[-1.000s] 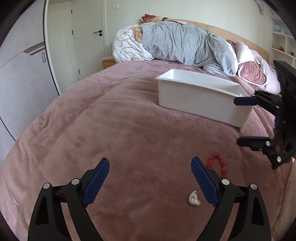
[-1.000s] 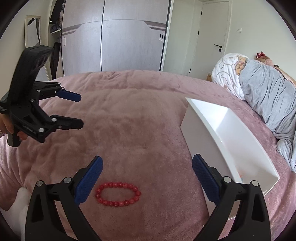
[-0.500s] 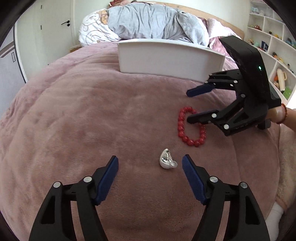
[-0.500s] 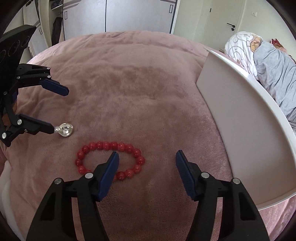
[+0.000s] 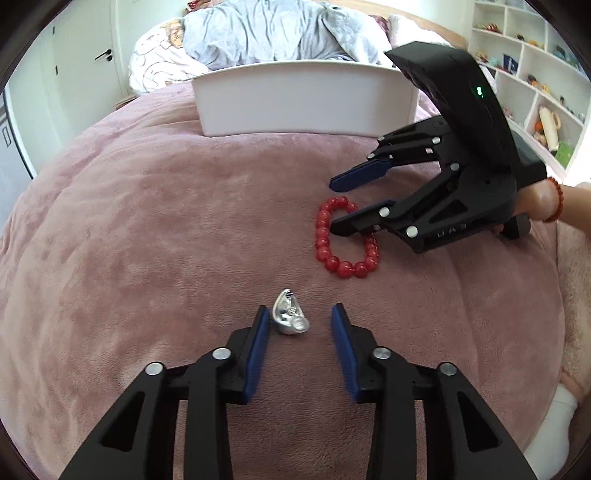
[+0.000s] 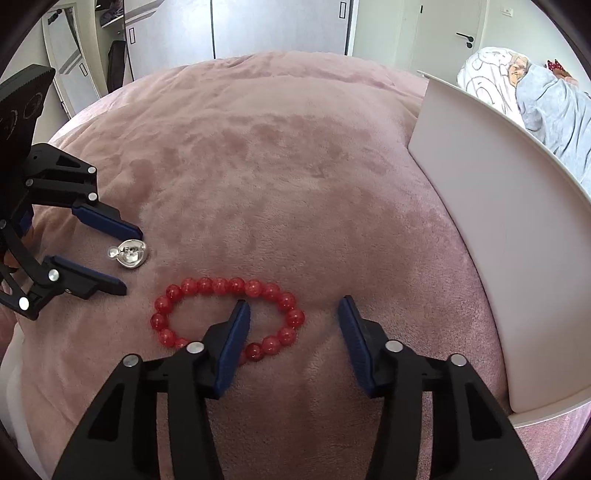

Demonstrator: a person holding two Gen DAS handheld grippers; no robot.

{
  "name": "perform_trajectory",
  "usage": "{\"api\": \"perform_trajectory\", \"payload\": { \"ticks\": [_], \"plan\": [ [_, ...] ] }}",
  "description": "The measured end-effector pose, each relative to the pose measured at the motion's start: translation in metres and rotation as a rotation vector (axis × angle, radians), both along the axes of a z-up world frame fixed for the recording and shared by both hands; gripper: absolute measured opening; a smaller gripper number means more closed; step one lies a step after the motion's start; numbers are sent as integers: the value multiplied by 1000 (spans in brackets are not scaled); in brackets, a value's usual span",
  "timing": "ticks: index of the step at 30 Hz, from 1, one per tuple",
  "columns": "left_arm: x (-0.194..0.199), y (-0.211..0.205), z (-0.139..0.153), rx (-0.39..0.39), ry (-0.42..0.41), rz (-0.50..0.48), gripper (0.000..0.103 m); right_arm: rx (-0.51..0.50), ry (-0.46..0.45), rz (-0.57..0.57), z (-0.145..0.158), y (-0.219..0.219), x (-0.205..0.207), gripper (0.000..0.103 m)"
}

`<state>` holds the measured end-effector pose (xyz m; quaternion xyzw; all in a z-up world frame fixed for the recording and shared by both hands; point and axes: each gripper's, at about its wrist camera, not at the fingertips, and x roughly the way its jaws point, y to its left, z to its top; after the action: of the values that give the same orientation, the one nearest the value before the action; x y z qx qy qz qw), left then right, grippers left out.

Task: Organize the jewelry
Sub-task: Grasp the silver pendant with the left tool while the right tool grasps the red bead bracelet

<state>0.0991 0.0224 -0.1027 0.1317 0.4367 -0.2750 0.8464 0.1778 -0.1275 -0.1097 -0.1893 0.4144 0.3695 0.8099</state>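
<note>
A small silver pendant (image 5: 289, 318) lies on the pink blanket between the tips of my left gripper (image 5: 300, 318), which is open, its left pad right beside the pendant. A red bead bracelet (image 5: 345, 237) lies flat to its right. My right gripper (image 6: 293, 315) is open and low over the bracelet (image 6: 225, 315); its left finger sits inside the loop and the loop's right side lies between the fingers. The pendant (image 6: 130, 254) and left gripper (image 6: 110, 258) show at the left of the right wrist view. The right gripper (image 5: 332, 203) shows in the left wrist view.
A white rectangular bin (image 5: 306, 99) stands on the pink blanket (image 5: 166, 221) beyond the jewelry, and at the right in the right wrist view (image 6: 491, 229). Pillows and a grey duvet (image 5: 266, 33) lie behind it. Shelves (image 5: 535, 74) stand at the right, wardrobe doors (image 6: 258, 26) beyond the bed.
Both grippers have dropped closer to the blanket and narrowed. The left now frames the pendant; the right's left finger has moved into the bracelet loop.
</note>
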Motion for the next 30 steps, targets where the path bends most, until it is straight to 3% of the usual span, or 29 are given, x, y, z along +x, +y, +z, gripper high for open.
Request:
{"api": "perform_trajectory", "payload": {
  "ticks": [3,10,21,30],
  "plan": [
    [2,-3,-1,-15,3,12,23,12,15,14,3,0,-3,28],
    [13,-2,-3,-80,61,79,23,83,61,-6,11,-9,1,13],
    [34,-5,12,-76,63,145,23,201,37,-12,42,-20,1,12],
    [68,-2,27,-141,69,271,23,304,-40,-35,85,-42,3,10]
  ]
}}
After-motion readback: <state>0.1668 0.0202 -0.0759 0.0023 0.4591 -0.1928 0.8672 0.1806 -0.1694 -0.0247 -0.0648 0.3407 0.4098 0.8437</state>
